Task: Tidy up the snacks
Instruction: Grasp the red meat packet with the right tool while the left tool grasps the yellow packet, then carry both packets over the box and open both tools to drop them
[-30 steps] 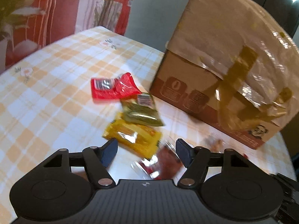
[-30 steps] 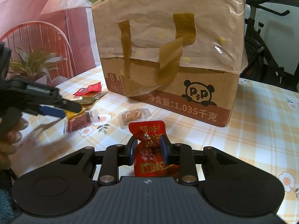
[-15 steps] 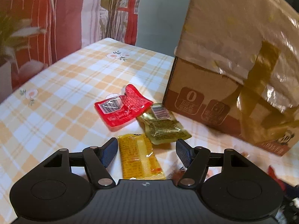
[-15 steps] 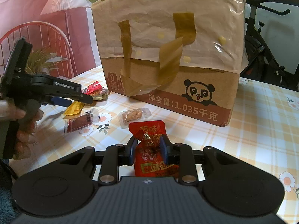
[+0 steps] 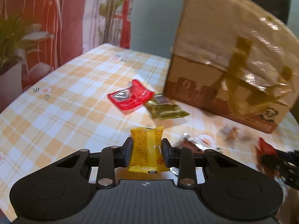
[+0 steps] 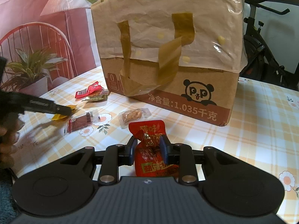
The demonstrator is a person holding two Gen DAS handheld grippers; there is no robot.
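checked tablecloth point(image 5: 56, 112), snacks scattered before a cardboard box point(image 5: 224, 85). left gripper point(image 5: 147, 150) pinches a yellow packet point(image 5: 146, 149) across its middle; right gripper point(image 6: 147, 148) clamps a red pouch point(image 6: 149, 145). lift each straight, grip steady, clearing the loose packets nearby.

A right gripper point(image 6: 148, 147) pinches a red snack pouch point(image 6: 152, 149) just in front of a paper-wrapped cardboard box point(image 6: 168, 56) printed with a panda. Left of the box, the left gripper point(image 6: 64, 111) clamps a yellow packet point(image 6: 59, 117) beside a dark red packet point(image 6: 80, 123). A clear-wrapped snack point(image 6: 133, 114) lies near the box's front.
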